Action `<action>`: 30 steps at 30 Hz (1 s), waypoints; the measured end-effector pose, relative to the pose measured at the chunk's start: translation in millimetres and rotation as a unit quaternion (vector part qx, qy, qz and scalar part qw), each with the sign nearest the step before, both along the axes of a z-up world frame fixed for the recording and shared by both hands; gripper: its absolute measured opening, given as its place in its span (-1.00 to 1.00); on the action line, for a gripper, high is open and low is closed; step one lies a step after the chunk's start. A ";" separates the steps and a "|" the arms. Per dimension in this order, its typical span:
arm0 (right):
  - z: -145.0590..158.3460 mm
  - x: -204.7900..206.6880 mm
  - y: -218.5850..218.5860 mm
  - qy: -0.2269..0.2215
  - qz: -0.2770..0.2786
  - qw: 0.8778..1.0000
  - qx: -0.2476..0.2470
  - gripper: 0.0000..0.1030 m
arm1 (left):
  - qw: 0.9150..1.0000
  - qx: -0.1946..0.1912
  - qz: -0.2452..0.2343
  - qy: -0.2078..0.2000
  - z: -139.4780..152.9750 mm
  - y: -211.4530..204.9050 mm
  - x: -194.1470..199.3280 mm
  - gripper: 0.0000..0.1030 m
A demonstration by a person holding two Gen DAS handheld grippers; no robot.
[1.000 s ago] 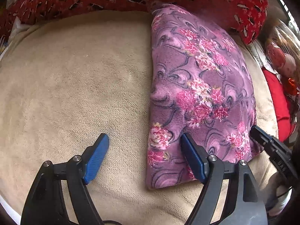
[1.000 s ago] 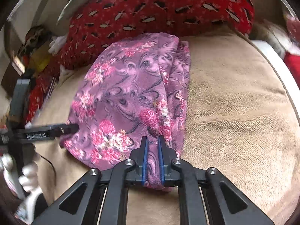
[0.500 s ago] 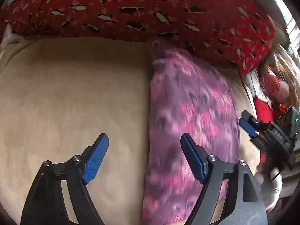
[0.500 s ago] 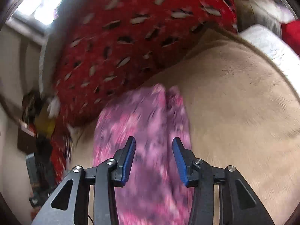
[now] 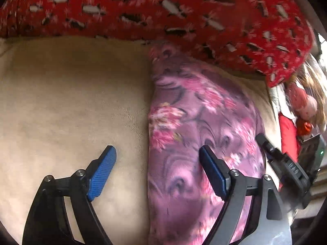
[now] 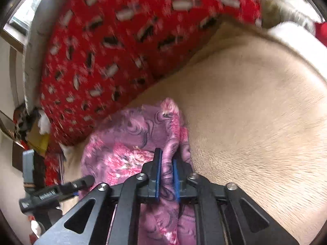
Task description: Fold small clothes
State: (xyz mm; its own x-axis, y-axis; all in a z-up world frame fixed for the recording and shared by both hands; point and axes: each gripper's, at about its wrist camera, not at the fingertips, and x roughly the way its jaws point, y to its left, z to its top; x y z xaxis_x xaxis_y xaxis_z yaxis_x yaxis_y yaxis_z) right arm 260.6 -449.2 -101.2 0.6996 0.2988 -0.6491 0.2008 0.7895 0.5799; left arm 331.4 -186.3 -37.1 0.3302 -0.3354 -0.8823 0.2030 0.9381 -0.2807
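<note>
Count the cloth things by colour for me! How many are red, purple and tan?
Red: 1, the red blanket
Purple: 1, the flowery cloth, pinched by the right gripper
Tan: 1, the tan cover
Total: 3

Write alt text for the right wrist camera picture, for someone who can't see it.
The right gripper is shut on a bunched fold of a purple floral garment, which lies on a beige plush blanket. A red patterned pillow lies behind it, and the tip of the left gripper reaches the garment's left edge.
</note>
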 end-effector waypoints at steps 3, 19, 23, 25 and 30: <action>28.9 -26.4 9.3 -0.051 0.011 0.998 -0.020 -0.67 | 0.999 -0.008 0.014 -0.042 11.3 20.5 -31.1 0.64; 0.6 -85.9 90.7 -0.007 0.129 0.974 -0.187 -0.29 | 0.992 0.111 -0.049 -0.042 -36.7 1.6 -120.6 0.67; 23.9 -105.2 90.8 -0.035 0.119 0.977 -0.175 -0.30 | 0.995 0.085 -0.028 -0.043 -30.6 17.4 -133.5 0.67; 15.5 -116.7 84.1 -0.029 0.116 0.977 -0.177 -0.30 | 0.995 0.089 -0.034 -0.031 -38.7 18.3 -132.7 0.67; 15.7 -114.5 66.0 -0.002 0.124 0.983 -0.134 -0.26 | 0.999 -0.017 -0.036 -0.025 -10.7 36.6 -117.8 0.66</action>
State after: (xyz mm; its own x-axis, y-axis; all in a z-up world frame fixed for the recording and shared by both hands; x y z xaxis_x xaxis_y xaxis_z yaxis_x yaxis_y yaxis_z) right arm 146.1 -383.2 -85.6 0.6284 0.2800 -0.7257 -0.0192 0.9383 0.3454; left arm 213.5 -149.8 -47.8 0.3474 -0.3895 -0.8530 0.2837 0.9107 -0.3003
